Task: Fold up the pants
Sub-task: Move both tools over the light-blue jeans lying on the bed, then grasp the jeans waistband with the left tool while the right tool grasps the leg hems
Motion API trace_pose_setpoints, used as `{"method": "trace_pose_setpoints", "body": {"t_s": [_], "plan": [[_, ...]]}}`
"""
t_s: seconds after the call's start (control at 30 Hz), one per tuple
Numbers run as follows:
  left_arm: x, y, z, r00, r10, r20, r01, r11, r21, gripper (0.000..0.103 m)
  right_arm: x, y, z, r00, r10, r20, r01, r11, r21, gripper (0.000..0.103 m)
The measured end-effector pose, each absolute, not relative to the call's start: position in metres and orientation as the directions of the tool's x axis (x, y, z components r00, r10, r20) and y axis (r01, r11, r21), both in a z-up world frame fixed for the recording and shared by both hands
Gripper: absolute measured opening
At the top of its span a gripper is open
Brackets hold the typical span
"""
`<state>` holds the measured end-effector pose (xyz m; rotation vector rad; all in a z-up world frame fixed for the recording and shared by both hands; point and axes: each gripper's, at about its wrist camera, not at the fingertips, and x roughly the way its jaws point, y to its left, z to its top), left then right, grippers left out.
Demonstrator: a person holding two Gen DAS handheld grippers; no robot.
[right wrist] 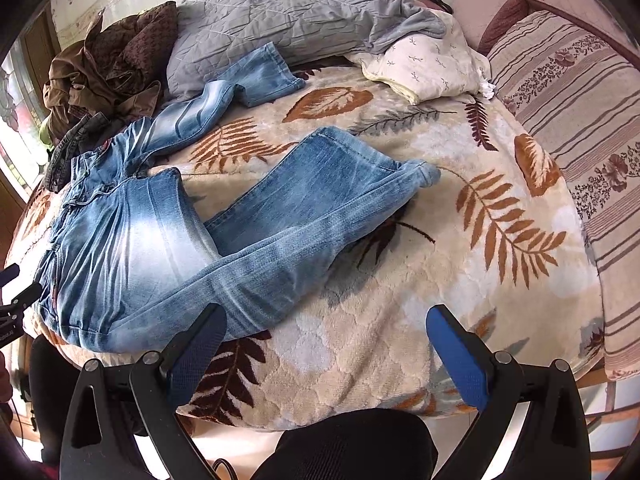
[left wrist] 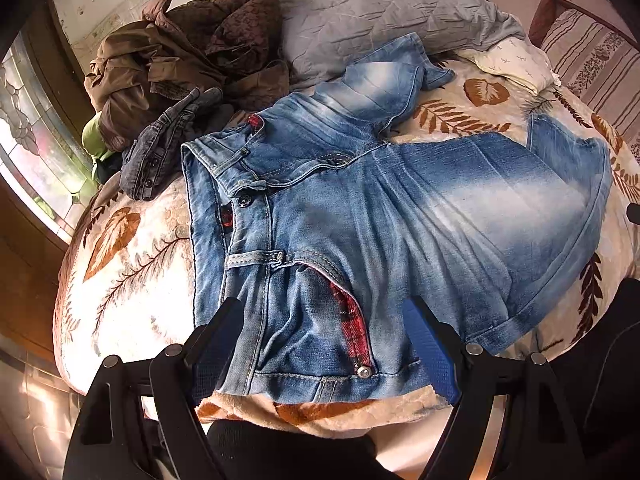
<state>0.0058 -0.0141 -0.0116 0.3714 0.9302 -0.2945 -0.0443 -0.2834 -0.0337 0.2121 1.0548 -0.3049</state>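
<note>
Faded blue jeans (left wrist: 400,216) lie spread on the leaf-patterned blanket (left wrist: 132,264), waistband to the left, legs splayed. One leg runs toward the grey pillow; the other (right wrist: 304,208) bends back on itself. My left gripper (left wrist: 324,312) is open, hovering over the hip and pocket near the bed's front edge. My right gripper (right wrist: 328,320) is open above the blanket (right wrist: 500,208), its left finger (right wrist: 200,344) over the lower edge of the jeans (right wrist: 132,248). The left gripper's tip (right wrist: 16,300) shows at the right wrist view's left edge.
Brown clothes (left wrist: 172,56) and a dark denim garment (left wrist: 168,140) are piled at the back left. A grey pillow (left wrist: 380,12) and white cloth (right wrist: 436,64) lie at the back. A striped headboard cushion (right wrist: 580,92) runs along the right. A window (left wrist: 28,132) is left.
</note>
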Motion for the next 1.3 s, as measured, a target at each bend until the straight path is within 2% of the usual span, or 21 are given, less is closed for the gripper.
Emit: {"method": "trace_pose_setpoints", "body": {"t_s": [0.23, 0.7, 0.93, 1.13, 1.3], "plan": [[0.025, -0.020, -0.004, 0.532, -0.107, -0.840, 0.385, 0.914, 0.127, 0.082, -0.050, -0.291, -0.034, 0.475, -0.132, -0.870, 0.367, 0.928, 0.060, 0.101], [0.039, -0.016, -0.009, 0.520, -0.075, -0.851, 0.354, 0.926, 0.134, 0.082, -0.048, -0.307, -0.038, 0.463, -0.132, -0.877, 0.400, 0.914, 0.074, 0.101], [0.053, 0.037, -0.006, 0.483, -0.011, -0.875, 0.201, 0.975, 0.099, 0.081, -0.020, -0.328, -0.035, 0.462, -0.096, -0.882, 0.421, 0.899, 0.123, 0.101], [0.040, 0.085, -0.014, 0.392, -0.047, -0.919, 0.059, 0.998, -0.025, 0.081, 0.014, -0.352, -0.044, 0.455, -0.071, -0.888, 0.489, 0.853, 0.183, 0.101], [0.043, 0.101, -0.036, 0.314, -0.166, -0.935, -0.012, 0.984, -0.179, 0.081, 0.030, -0.378, -0.053, 0.423, -0.121, -0.898, 0.578, 0.799, 0.165, 0.101]]}}
